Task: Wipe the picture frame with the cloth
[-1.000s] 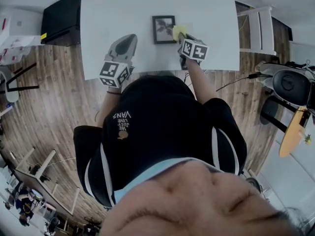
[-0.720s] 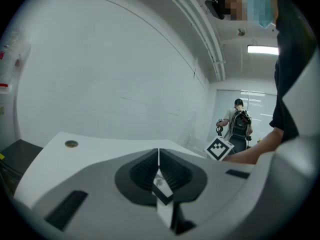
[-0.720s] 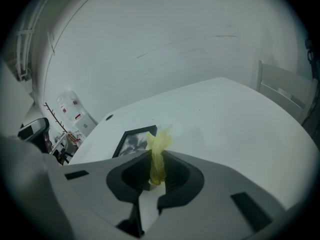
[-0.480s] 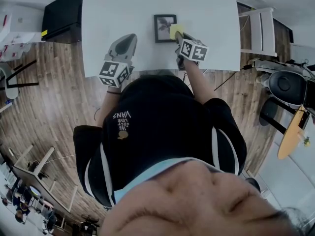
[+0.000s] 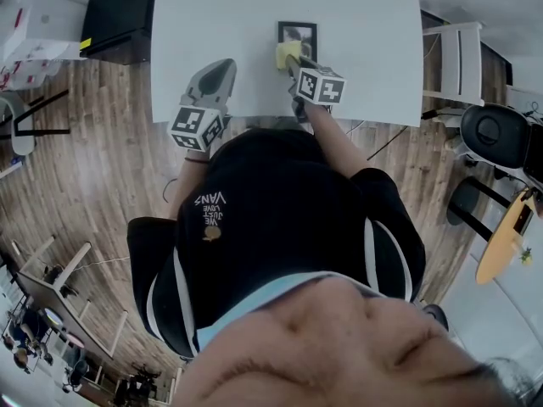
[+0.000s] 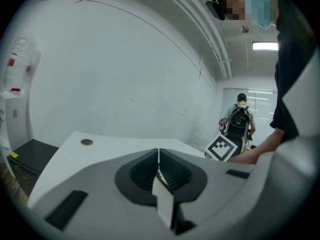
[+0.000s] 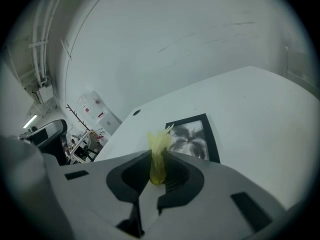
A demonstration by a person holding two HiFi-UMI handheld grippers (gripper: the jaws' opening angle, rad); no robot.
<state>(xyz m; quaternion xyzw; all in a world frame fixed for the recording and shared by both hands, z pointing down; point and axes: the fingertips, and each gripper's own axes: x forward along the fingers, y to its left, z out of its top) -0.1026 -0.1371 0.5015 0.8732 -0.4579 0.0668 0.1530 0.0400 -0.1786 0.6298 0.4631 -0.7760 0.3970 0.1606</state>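
While the white worktop [image 5: 365, 24] stood on a wood-plank floor [image 5: 85, 168], a black cabinet [image 5: 119, 24] sat at its left end and a white chair [image 5: 454, 58] at its right. One picture frame [image 5: 297, 32] lay flat toward the far side. One yellow cloth [image 5: 287, 55] was pinched in the right tool [image 5: 293, 62], whose jaws were closed on it at the frame's near edge. Of the two tools, the left tool [image 5: 222, 64] hung over the worktop's near edge, apart to the left, jaws together on nothing.
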